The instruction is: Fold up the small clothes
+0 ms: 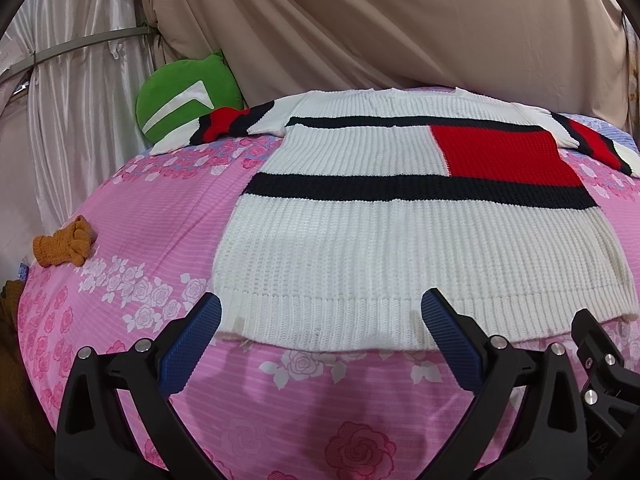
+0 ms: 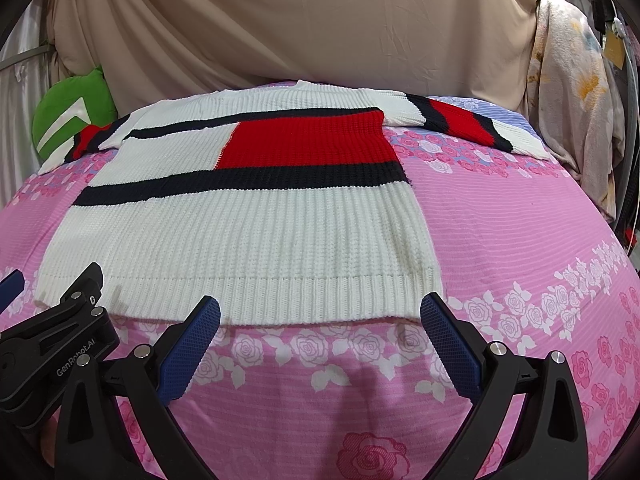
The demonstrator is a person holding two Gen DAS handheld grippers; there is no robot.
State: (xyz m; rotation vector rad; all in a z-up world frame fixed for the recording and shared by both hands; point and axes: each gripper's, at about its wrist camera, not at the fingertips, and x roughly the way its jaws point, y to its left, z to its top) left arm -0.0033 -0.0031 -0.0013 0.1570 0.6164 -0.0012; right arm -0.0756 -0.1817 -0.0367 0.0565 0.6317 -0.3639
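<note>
A white knitted sweater (image 1: 400,240) (image 2: 248,232) with black stripes and a red block lies flat on the pink bed, both sleeves spread out at the far end. My left gripper (image 1: 320,312) is open over the hem's left half, with nothing between its blue pads. My right gripper (image 2: 320,312) is open just short of the hem's right corner. Each gripper's black frame shows at the edge of the other's view.
The pink floral bedsheet (image 1: 140,208) (image 2: 520,220) covers the bed. A green cushion (image 1: 184,92) leans at the far left and an orange knitted glove (image 1: 64,248) lies at the left edge. Beige cloth (image 2: 320,20) hangs behind; floral fabric (image 2: 572,80) hangs right.
</note>
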